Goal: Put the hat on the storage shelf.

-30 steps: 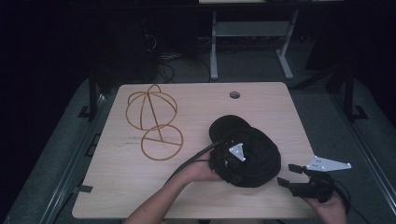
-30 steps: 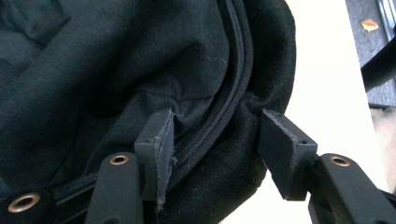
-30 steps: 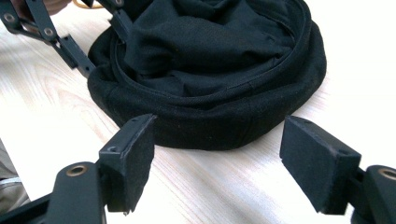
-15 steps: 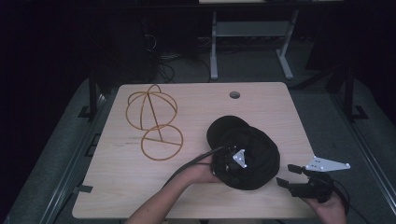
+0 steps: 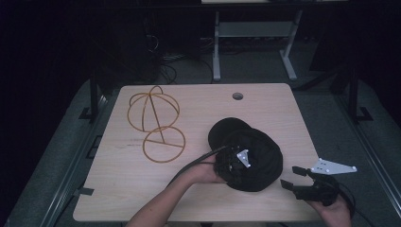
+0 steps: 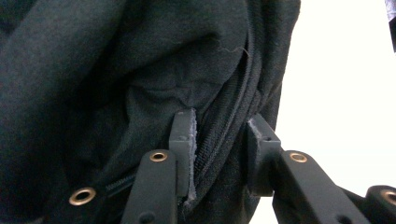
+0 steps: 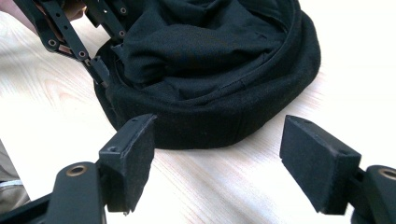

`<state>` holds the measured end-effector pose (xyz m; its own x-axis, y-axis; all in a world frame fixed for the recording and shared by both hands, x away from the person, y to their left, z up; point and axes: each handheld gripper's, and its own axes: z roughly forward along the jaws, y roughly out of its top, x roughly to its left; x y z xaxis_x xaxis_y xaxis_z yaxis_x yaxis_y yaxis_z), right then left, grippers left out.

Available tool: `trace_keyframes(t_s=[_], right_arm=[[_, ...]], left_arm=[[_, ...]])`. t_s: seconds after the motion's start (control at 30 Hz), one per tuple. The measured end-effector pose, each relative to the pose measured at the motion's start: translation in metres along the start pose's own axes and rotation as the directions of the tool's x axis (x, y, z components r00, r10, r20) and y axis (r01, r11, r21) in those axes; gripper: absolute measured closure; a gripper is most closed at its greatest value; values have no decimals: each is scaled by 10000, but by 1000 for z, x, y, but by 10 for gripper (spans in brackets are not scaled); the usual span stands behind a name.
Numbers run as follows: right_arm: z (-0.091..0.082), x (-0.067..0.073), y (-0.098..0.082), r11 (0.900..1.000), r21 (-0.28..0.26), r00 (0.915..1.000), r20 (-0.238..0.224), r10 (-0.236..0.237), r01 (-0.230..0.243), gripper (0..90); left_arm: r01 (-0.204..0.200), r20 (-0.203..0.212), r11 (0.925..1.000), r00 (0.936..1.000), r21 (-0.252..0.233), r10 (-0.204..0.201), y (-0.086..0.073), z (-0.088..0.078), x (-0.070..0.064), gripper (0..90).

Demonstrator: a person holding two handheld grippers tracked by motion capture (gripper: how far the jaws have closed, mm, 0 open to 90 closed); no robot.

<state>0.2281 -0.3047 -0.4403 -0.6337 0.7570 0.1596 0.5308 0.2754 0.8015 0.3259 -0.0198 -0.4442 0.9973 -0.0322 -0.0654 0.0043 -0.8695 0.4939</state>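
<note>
At the table's (image 5: 142,189) near edge, about 5 o'clock, the right gripper (image 5: 297,180) rests on the pale wood grain with its jaws spread wide, empty, aimed at the black cap (image 5: 253,158). The cap lies upturned just beyond, its soft matte fabric bowl holding rumpled lining. The left gripper (image 6: 219,140) reaches in from 7 o'clock, jaws part-closed astride the cap's rim seam. Farther off, at 10 o'clock, stands a thin golden wire stand (image 5: 153,123): round dome, flat ring base.

No legible text or markings anywhere.
</note>
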Motion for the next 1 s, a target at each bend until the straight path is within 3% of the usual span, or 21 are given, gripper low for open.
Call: trace_keyframes(t_s=[0.03, 0.4, 0.43, 0.47, 0.57, 0.7, 0.77, 0.8, 0.87, 0.93, 1.0], right_arm=[[0, -1, 0, 10000, -63, 10000, -23, 17, -17, 260], [-4, -2, 0, 9993, -357, 9999, 87, 117, -113, 257], [-5, -2, 0, 9993, -367, 9999, 119, 106, -101, 257], [-5, -2, 0, 9993, -367, 9999, 119, 106, -101, 257], [-7, -1, 1, 9988, -486, 9998, 176, 60, -51, 257], [-8, 0, 2, 9979, -645, 9997, 203, 115, -102, 257], [-9, 1, 3, 9973, -735, 9996, 263, 109, -89, 257], [-9, 1, 4, 9967, -804, 9997, 240, 98, -79, 257], [-11, 4, 6, 9947, -1028, 9995, 289, 126, -96, 249], [-13, 5, 9, 9927, -1199, 9997, 211, 158, -131, 244], [-13, 8, 12, 9899, -1406, 9996, 151, 219, -195, 229]], left_arm=[[58, 245, 9999, 9997, -160, -54, 0, -1, 0, 736], [76, 404, 9972, 9992, -738, -46, 4, -13, -6, 785], [160, 529, 9943, 9985, -1055, -105, 5, -19, -6, 787], [160, 529, 9943, 9985, -1055, -105, 5, -19, -6, 788], [439, 813, 9836, 9962, -1750, -300, 5, -29, -6, 790], [778, 1160, 9594, 9921, -2709, -477, 5, -46, -4, 792], [1023, 1352, 9414, 9889, -3213, -613, 4, -56, -2, 793], [1232, 1489, 9254, 9861, -3583, -736, 3, -62, -1, 793], [1310, 1586, 9135, 9845, -3851, -743, 2, -69, 0, 793], [1461, 1687, 8934, 9824, -4248, -804, 1, -79, 1, 792], [1505, 1719, 8837, 9818, -4432, -810, -1, -85, 1, 792]])
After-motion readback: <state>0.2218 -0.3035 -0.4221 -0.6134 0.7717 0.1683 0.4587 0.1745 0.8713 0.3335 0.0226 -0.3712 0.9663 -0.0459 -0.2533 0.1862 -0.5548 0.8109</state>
